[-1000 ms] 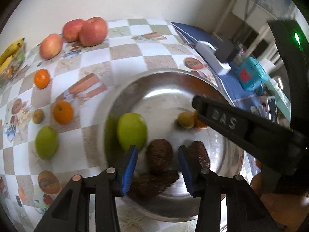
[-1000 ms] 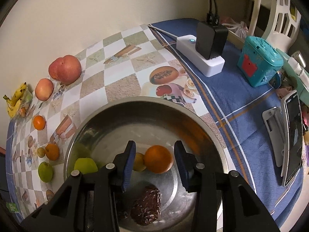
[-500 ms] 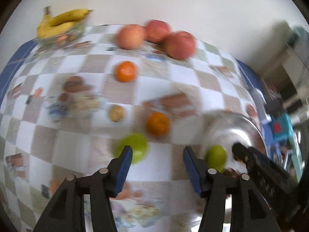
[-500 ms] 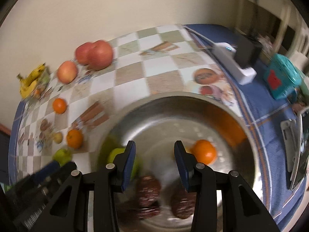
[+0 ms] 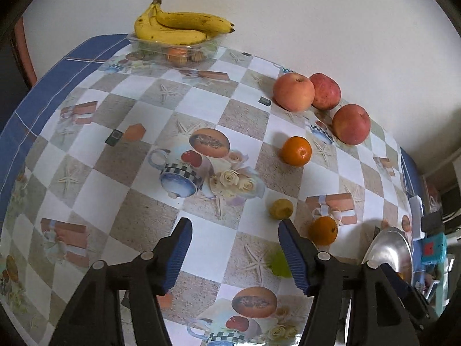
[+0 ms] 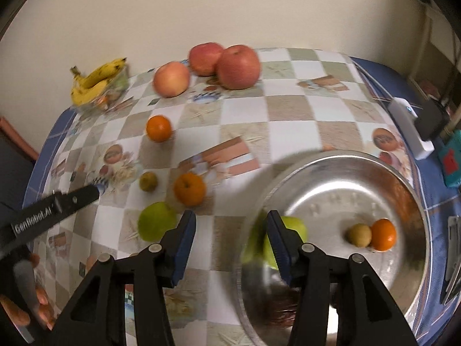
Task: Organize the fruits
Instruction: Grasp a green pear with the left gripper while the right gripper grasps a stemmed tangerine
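A pale wall stood behind the bench (image 5: 138, 158), which wore a checked cloth printed with cups and gift boxes. At the far edge a bunch of bananas (image 5: 178, 26) lay on top of a clear tray (image 5: 144, 44). Three apples (image 6: 236, 66) sat near the wall, two of them touching. Loose on the cloth lay two oranges (image 6: 189, 189), a small yellowish fruit (image 6: 148, 181) and a green apple (image 6: 155, 221). The steel bowl (image 6: 340, 164) held another green fruit (image 6: 296, 226), a small yellow fruit and an orange (image 6: 383, 235) side by side. The left claw (image 5: 233, 252) hung wide apart over bare cloth, gripping nothing. The right claw (image 6: 230, 245) was likewise spread wide and empty, straddling the bowl's near rim.
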{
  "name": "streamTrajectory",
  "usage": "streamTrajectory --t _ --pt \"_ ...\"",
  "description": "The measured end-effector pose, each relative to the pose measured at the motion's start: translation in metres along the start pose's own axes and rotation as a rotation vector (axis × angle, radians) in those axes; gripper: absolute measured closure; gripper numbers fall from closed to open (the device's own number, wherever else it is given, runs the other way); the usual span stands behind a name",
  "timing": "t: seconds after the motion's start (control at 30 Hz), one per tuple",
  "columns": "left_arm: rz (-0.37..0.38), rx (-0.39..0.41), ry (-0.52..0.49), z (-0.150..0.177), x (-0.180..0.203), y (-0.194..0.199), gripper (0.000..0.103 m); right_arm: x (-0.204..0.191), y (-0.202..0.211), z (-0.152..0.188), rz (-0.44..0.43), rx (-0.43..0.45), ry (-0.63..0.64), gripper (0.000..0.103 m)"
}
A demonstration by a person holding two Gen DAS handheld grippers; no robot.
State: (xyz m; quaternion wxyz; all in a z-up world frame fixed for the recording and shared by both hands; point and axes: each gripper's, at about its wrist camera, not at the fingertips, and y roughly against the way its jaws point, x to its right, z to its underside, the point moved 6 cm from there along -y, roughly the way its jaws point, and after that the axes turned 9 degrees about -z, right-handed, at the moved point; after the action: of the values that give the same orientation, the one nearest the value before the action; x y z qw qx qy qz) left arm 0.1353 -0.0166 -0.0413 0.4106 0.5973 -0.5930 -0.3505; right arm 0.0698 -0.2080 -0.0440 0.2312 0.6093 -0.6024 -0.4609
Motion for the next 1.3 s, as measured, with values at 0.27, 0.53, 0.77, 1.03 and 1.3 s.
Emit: streamTrajectory --t 0.27,0.53,0.77,1.03,1.3 --pt "-0.036 0.005 -0.011 0.001 0.000 -0.003 0.000 0.001 -0.007 0.004 0.030 -0.019 0.010 0.027" --pt "-0.087 0.028 0.027 -0.001 -0.012 -0.004 0.000 0.006 -0.002 0.001 0.064 0.021 0.013 0.009" --pt "-0.103 0.054 0.040 -0.006 -0.015 -0.003 0.000 0.007 0.004 -0.005 0.110 0.067 0.041 0.009" --pt "-0.041 0.089 0.048 -0.022 -0.014 -0.001 0.000 -0.001 0.006 -0.026 0.108 0.095 0.037 0.009" --pt "0.000 0.095 0.065 -0.034 -0.014 -0.003 0.000 -0.015 -0.003 -0.049 0.041 0.118 0.021 0.010"
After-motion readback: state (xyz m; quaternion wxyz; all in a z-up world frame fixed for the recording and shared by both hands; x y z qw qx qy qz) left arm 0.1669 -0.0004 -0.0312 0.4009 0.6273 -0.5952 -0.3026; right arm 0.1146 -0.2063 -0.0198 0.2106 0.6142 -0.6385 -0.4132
